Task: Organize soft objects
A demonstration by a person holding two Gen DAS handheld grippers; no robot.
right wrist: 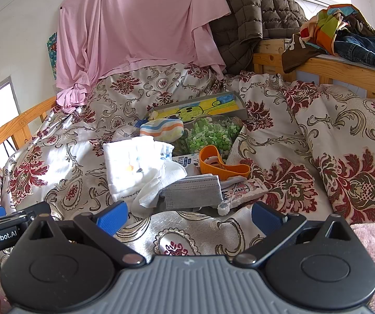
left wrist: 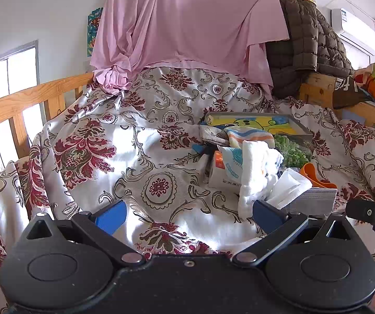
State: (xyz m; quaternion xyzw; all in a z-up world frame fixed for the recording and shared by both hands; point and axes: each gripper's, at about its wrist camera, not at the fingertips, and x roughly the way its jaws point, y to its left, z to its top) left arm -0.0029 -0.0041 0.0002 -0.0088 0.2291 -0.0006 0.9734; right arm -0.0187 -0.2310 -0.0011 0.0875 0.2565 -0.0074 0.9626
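Note:
A pile of soft things lies on the floral bedspread [right wrist: 318, 136]. A folded white cloth [right wrist: 132, 167] [left wrist: 258, 172] lies at the pile's left. A grey face mask [right wrist: 195, 191] [left wrist: 315, 200] lies in front. A striped rolled cloth [right wrist: 161, 129] [left wrist: 250, 136] sits behind. My left gripper [left wrist: 187, 216] is open and empty, just short of the white cloth. My right gripper [right wrist: 188, 217] is open and empty, just in front of the mask.
An orange plastic holder [right wrist: 221, 163], a bag of green bits [right wrist: 211, 133] and a picture box [right wrist: 200, 107] sit in the pile. A pink sheet [right wrist: 140, 26], a brown quilted jacket [right wrist: 252, 13] and clothes [right wrist: 344, 31] hang on the wooden bed frame [left wrist: 12, 104].

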